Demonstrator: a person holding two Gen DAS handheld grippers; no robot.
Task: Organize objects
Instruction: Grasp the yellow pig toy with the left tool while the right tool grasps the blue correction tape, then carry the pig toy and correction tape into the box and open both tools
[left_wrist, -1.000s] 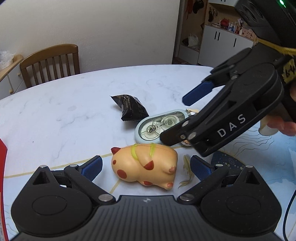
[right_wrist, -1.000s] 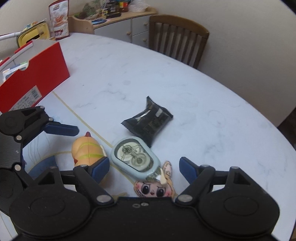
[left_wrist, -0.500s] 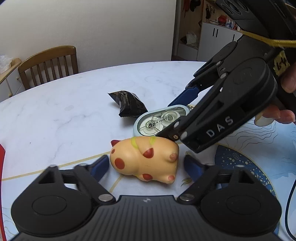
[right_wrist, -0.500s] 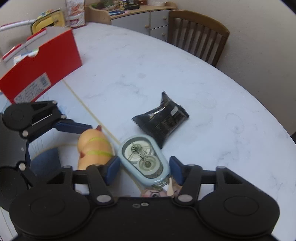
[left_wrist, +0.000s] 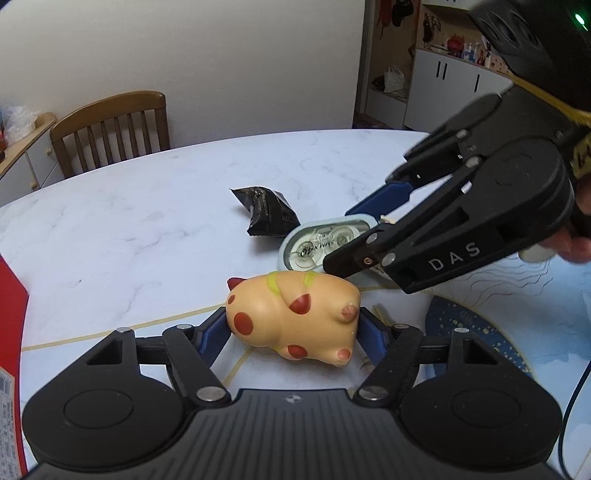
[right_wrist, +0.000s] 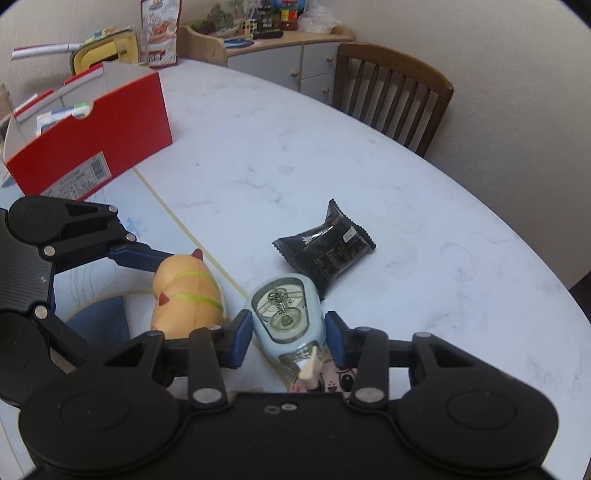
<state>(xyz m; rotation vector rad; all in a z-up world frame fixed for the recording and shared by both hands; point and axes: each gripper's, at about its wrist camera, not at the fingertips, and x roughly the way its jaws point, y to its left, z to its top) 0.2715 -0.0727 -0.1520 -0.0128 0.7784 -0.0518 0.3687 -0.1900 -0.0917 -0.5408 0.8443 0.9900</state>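
Now the left gripper (left_wrist: 291, 326) is clamped on the spotted toy (left_wrist: 293, 319) at lower centre, and the right gripper (right_wrist: 289, 332) is clamped on the correction tape (right_wrist: 286, 315), low in the frame.

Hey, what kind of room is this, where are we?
Most likely a home dining area: a white marble-look table with a wooden chair pulled up, and a sideboard against the wall crowded with household odds and ends.

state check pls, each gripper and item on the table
left gripper: shut on the spotted pig toy
right gripper: shut on the correction tape dispenser
spotted pig toy: lying on its side, gripped
correction tape dispenser: flat, gripped
black snack packet: sealed, lying free
red box: open
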